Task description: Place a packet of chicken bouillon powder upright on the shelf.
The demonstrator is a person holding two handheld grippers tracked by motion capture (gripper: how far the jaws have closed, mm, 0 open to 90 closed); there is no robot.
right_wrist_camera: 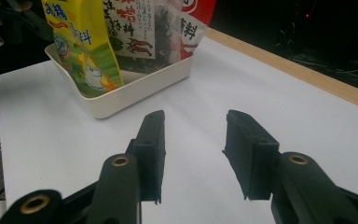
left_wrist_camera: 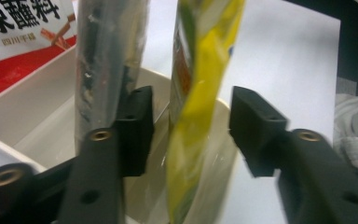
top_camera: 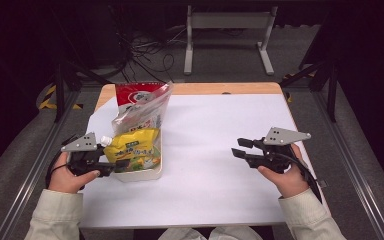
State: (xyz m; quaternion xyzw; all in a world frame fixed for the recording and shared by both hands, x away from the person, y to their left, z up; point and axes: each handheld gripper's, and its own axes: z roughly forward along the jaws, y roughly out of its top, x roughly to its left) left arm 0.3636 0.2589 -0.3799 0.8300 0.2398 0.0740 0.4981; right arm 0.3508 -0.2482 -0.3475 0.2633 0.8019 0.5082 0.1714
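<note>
Yellow pouch point(top_camera: 134, 150) stands upright in the near end of the white tray point(top_camera: 156, 170), at the table's left side; its white spout cap sits at the top left corner, right by your left gripper point(top_camera: 116, 165). Your left gripper is at the tray's near left corner, jaws parted with the pouch edge between them. In the left gripper view the yellow pouch point(left_wrist_camera: 200, 107) runs up through the gap, clear of the right pad and with a sliver of space to the left pad, so nothing is pinched. A clear silvery packet point(left_wrist_camera: 105, 60) stands just behind the left jaw in that view, also in the tray point(left_wrist_camera: 32, 107).

Behind the yellow pouch in the tray: a clear packet with printed label point(top_camera: 140, 116) leaning back, then a red and white bag point(top_camera: 136, 93) at the far end. All three stand close, touching or nearly so.

Your right gripper point(top_camera: 240, 148) is well apart from the tray, over the white sheet point(top_camera: 215, 130) at the right side, pointing left toward the tray. Its jaws stand open with nothing between them; right gripper view shows only bare white surface in the gap, tray point(right_wrist_camera: 135, 91) farther off
</note>
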